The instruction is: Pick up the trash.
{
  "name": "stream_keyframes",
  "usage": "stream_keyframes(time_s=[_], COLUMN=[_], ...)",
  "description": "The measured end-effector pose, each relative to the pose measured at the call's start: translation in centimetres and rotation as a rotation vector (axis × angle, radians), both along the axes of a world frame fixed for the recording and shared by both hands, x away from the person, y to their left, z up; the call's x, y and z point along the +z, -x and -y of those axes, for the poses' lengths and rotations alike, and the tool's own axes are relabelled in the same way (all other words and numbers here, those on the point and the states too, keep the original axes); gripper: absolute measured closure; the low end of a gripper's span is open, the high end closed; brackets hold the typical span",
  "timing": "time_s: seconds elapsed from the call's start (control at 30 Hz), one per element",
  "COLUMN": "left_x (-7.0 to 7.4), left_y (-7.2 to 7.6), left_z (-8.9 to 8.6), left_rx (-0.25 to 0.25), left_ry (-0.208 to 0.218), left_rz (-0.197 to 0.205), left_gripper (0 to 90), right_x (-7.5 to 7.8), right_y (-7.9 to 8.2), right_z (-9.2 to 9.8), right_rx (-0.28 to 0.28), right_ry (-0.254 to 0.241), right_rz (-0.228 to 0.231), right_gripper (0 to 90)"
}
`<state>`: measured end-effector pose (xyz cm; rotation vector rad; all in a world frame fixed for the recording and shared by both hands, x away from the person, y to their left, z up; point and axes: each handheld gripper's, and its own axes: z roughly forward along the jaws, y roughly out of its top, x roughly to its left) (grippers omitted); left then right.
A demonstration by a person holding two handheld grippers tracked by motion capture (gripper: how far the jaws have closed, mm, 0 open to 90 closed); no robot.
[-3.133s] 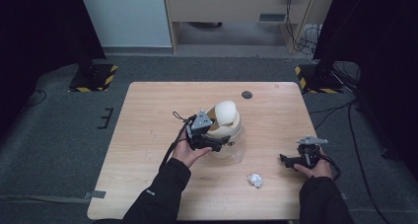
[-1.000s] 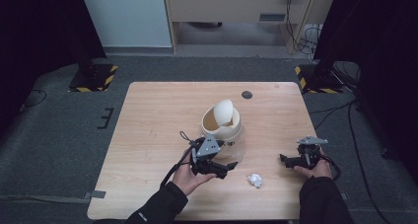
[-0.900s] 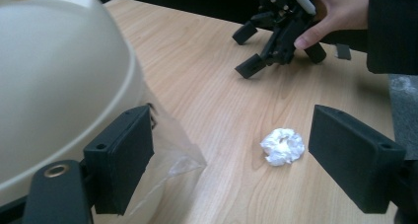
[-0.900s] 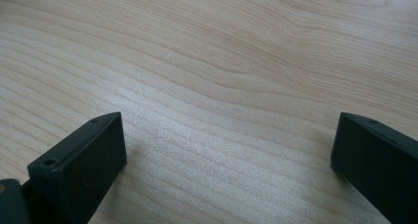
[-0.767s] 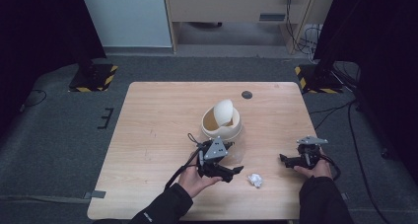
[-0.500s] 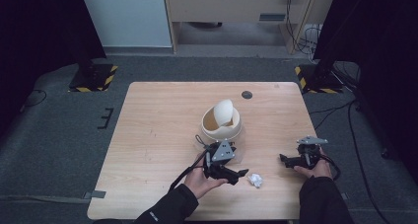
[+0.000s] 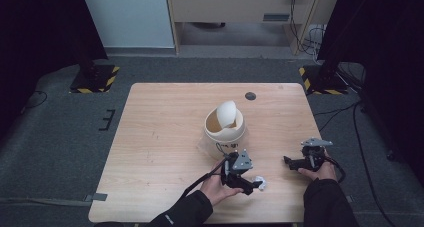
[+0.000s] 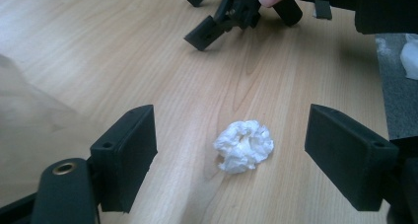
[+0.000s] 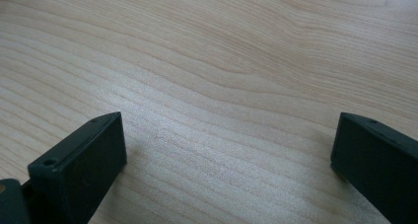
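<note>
Your left tongs (image 8: 231,150), just closing a bit, sit open around the paper ball (image 8: 244,146), maybe not touching; your right tongs (image 9: 229,155) are open over the tabletop (image 9: 222,61).

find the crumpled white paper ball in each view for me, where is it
High view: the paper ball lies near the table's front edge, just off the left gripper tips.
Left gripper view: low centre, on the wood between the two open jaws, touching neither.
Right gripper view: not in this picture.
Shared landmark: the right gripper, at the right in the high view, sits top centre in the left gripper view.
</note>
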<state>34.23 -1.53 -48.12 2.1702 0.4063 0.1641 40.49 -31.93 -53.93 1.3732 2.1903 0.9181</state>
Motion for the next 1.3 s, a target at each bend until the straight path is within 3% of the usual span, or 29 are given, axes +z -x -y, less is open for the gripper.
stream_keyframes(time_s=[0.2, 0.6, 1.03, 1.3], left_x=[-1.5, -2.8, -3.7, -4.0], left_y=[0.2, -0.1, -0.1, 0.1], left_z=[1.4, 2.2, 2.9, 3.3], left_rx=[-0.023, -0.018, -0.013, -0.017], left_ry=[-0.033, -0.090, -0.132, -0.157], left_rz=[-0.025, -0.040, -0.056, -0.059], left_gripper=[20.2, 21.5, 25.8, 34.8], right_x=[0.0, 0.0, 0.0, 0.0], right_y=[0.0, 0.0, 0.0, 0.0], right_z=[0.0, 0.0, 0.0, 0.0], right_rx=[0.001, 0.004, 0.005, 0.005], right_ry=[0.000, 0.000, 0.000, 0.000], right_rz=[0.000, -0.003, -0.003, -0.003], right_gripper=[0.7, 0.7, 0.7, 0.7])
